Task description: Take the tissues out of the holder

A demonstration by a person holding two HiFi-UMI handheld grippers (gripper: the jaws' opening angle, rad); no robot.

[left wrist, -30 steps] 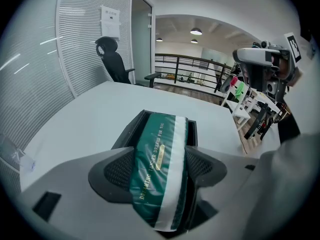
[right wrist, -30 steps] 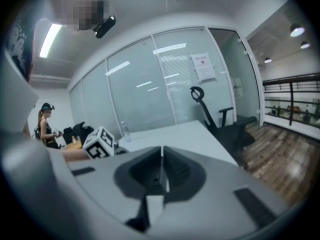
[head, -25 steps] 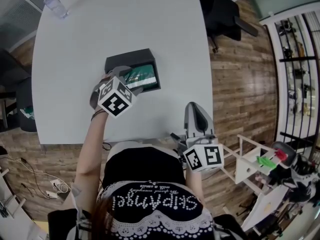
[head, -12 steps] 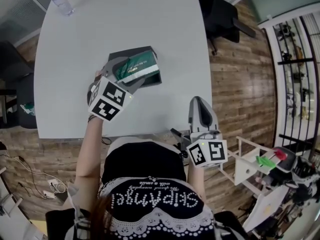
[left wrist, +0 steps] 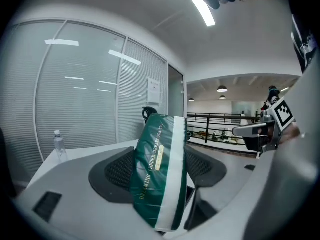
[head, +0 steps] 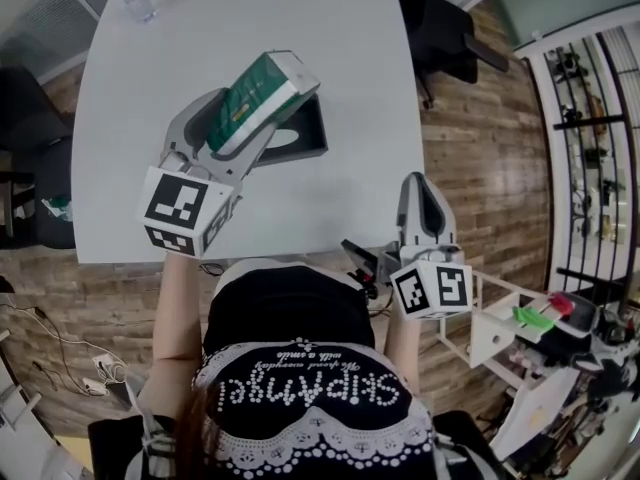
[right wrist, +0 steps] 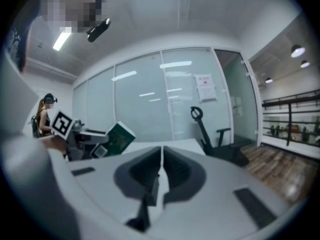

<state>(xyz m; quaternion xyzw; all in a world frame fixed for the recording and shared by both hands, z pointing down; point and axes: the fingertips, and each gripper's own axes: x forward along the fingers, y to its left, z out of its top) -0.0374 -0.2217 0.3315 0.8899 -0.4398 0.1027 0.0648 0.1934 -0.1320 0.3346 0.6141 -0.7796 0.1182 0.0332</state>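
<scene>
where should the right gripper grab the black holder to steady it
Likely its right wall, from above: the black holder is an open-topped box with thin upright walls the jaws can straddle. That side is nearest the right gripper, away from the left gripper holding the green tissue pack. The right jaws, shut now, must open first.

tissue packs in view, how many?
1. The green pack is held in the left gripper's fingers, above the holder. The pack hides part of the holder, so more may sit inside.
</scene>
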